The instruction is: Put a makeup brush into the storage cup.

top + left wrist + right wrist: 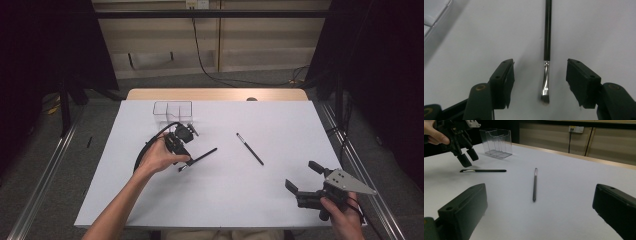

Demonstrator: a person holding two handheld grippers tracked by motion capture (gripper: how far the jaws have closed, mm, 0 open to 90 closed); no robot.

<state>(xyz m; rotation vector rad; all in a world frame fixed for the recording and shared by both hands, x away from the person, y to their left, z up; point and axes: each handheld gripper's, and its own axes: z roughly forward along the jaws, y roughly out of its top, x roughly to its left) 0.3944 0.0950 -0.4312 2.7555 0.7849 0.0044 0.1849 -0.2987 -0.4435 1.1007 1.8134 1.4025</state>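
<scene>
Left of centre in the high view: the person's left hand [159,157] holds the left gripper [181,162] tilted down over the white table [225,190].
Left gripper state: released, jaws spread wide apart with nothing between the pads.
Left gripper view: the two black jaws rise from the bottom corners; between them, touching neither, lies the tip of a black-handled makeup brush with a silver ferrule and a short flat bristle end [547,47].
Brush position: lying flat on the table, bristle end low in the frame centre, handle running straight up to the top edge.
Same brush from above: just right of the left hand, slanting up toward the right.
Second item: a slim dark pencil-like stick with a pale band at one end [249,148], lying near the centre of the high view, slanting from upper left to lower right, well apart from the brush.
Clear plastic organiser box with dividers [173,111]: upper left of the table in the high view, upright, just beyond the left gripper.
Lower right of the high view: the right hand [345,215] holds the right gripper [301,177], grey plate on top, near the table's front corner.
Right gripper state: released, jaws wide apart, holding nothing.
Right gripper view: both items lie on the table ahead, the left gripper hanging over the brush's bristle end at upper left.
</scene>
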